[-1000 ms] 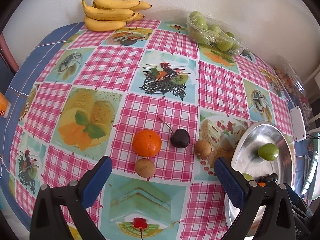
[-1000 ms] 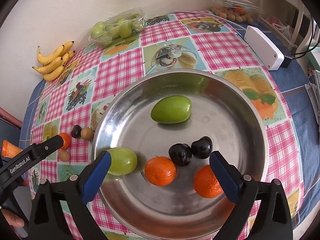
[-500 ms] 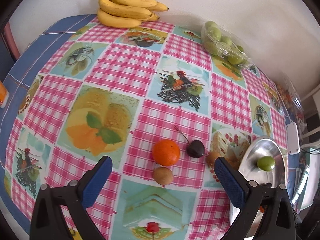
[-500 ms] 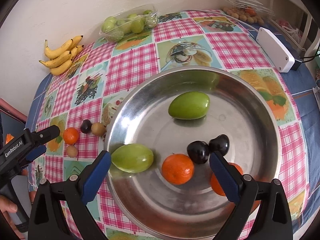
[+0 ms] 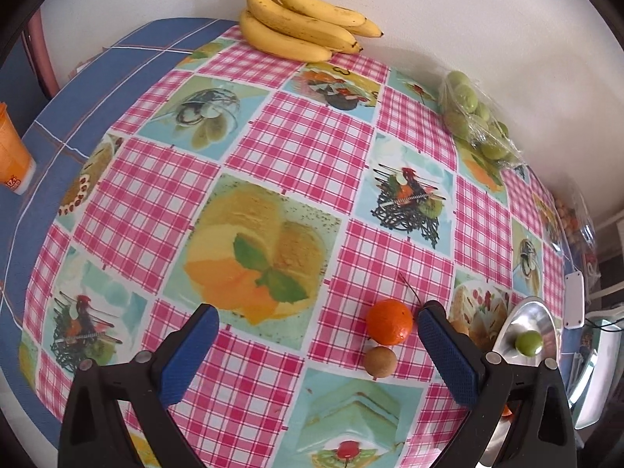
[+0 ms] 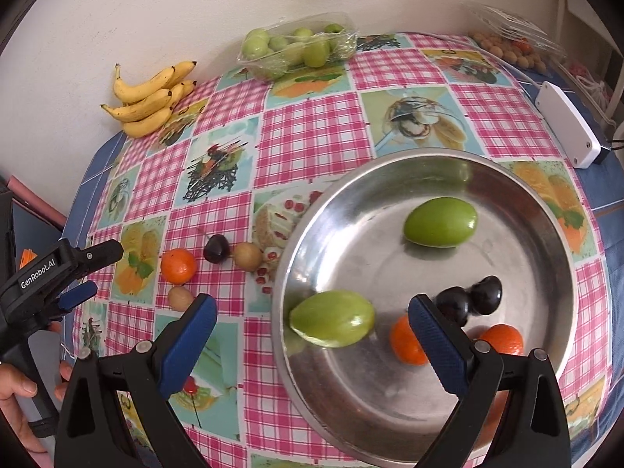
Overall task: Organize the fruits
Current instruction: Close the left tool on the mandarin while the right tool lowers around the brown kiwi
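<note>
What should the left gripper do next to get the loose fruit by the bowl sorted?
Probably swing the left gripper a little to its right and lower it over the orange. Its jaws are open and empty, and the orange lies just inside the right-hand finger, off-centre. Four fruits remain on the tablecloth beside the metal bowl, which already holds two oranges.

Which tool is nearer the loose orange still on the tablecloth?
Left. The left tool hangs open just to the left of the loose orange. The right tool, also open, sits over the near rim of the steel bowl, farther away.
</note>
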Motion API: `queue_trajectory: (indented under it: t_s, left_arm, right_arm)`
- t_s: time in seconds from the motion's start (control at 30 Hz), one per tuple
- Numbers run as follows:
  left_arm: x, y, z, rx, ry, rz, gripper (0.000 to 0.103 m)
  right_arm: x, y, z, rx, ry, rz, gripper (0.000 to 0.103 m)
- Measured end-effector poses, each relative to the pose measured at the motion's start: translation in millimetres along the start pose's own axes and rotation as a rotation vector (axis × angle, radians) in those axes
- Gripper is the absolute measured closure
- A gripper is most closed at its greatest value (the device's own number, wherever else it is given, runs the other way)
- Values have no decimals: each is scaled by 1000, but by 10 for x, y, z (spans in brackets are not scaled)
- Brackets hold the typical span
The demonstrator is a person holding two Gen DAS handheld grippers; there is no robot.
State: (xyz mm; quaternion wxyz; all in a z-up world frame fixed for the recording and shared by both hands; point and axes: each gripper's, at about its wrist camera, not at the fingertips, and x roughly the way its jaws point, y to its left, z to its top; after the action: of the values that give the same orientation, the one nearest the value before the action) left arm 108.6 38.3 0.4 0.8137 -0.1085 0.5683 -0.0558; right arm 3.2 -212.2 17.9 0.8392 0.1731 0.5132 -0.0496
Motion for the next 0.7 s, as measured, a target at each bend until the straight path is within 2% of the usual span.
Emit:
queue_trajectory:
  t_s: [0.2, 0.4, 0.57, 0.63, 0.7]
  left_arm:
    - [-5, 200, 38, -91, 4, -25, 0]
    - [4, 222, 48, -94, 6, -30, 0]
    - [125, 114, 32, -69, 52, -57, 0]
    - [157, 86, 35, -72, 59, -66, 1]
    - [194, 63, 46, -77, 66, -76, 1]
  right_arm:
    - [65, 240, 27, -27, 10, 20, 4]
    - [105, 553, 70, -113, -7, 24, 5]
    - [240, 658, 98, -154, 23, 33, 6]
    - [290, 686, 119, -172, 29, 16, 11]
    - [338, 692, 145, -178, 38, 6, 26]
